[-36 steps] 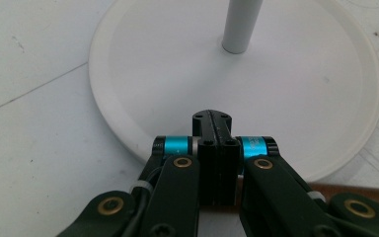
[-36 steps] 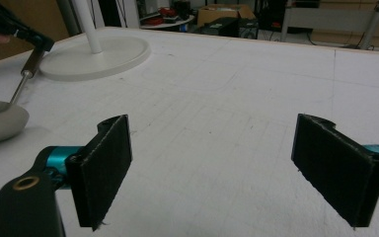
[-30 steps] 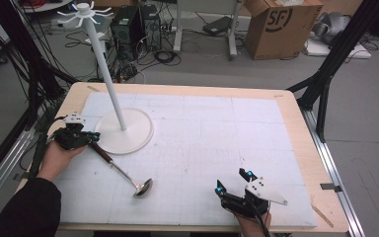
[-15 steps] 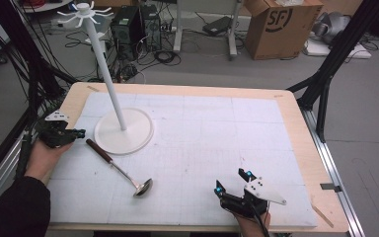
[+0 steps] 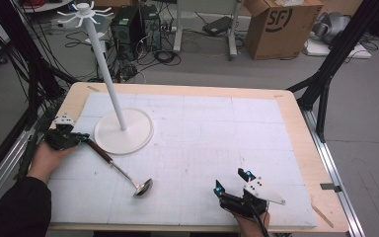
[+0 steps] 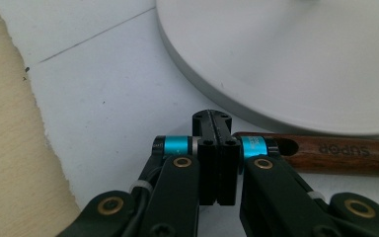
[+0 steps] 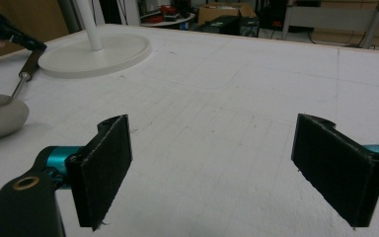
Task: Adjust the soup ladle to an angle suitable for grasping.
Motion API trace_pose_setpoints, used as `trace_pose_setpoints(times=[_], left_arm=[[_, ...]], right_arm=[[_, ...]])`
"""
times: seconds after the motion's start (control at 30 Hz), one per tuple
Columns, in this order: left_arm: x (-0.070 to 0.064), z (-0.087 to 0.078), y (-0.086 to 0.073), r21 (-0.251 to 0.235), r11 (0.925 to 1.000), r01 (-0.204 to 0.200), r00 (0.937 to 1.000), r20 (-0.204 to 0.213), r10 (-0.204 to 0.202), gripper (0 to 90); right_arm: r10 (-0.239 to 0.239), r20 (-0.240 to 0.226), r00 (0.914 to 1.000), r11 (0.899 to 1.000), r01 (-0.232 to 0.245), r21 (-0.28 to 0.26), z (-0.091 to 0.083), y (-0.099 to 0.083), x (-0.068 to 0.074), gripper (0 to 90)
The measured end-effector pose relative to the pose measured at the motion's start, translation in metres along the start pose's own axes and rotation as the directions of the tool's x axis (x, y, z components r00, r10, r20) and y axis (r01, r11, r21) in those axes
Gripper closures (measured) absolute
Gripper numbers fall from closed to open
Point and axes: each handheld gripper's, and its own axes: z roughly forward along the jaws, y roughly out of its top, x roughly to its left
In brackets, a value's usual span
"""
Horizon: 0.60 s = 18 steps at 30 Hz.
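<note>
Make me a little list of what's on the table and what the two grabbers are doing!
Table: wooden table covered by a white mat
Stand: tall white stand with a round base and hooks on top, at the mat's left
Ladle: ladle lying flat, wooden handle toward the stand's base, metal bowl toward the person
Left gripper: left gripper jaws shut together, tips beside the end of the ladle's handle, not around it
Right gripper: right gripper jaws wide open, nothing between them, at the near edge of the mat
</note>
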Motion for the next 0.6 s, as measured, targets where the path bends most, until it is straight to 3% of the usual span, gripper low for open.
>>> trace_pose_setpoints(times=[0.4,0.5,0.6], left_arm=[[-0.0066,-0.0091,-0.0064,0.013,0.9974,-0.071,0.9973,0.019,0.071,89.8],[-0.0060,-0.0084,-0.0058,0.012,0.9971,-0.075,0.9972,-0.008,0.075,89.7],[-0.0050,-0.0060,-0.0058,0.003,0.9971,-0.076,0.9971,-0.010,0.076,89.7]], right_arm=[[-0.006,0.000,1.0000,1.000,0.006,-0.005,0.0001,0.0006,0.0006,14.6],[-0.005,-0.002,1.0000,1.000,0.005,-0.001,0.0010,0.0003,0.0012,14.6],[-0.007,0.000,1.0000,1.000,0.007,0.002,0.0017,0.0001,0.0020,14.6]])
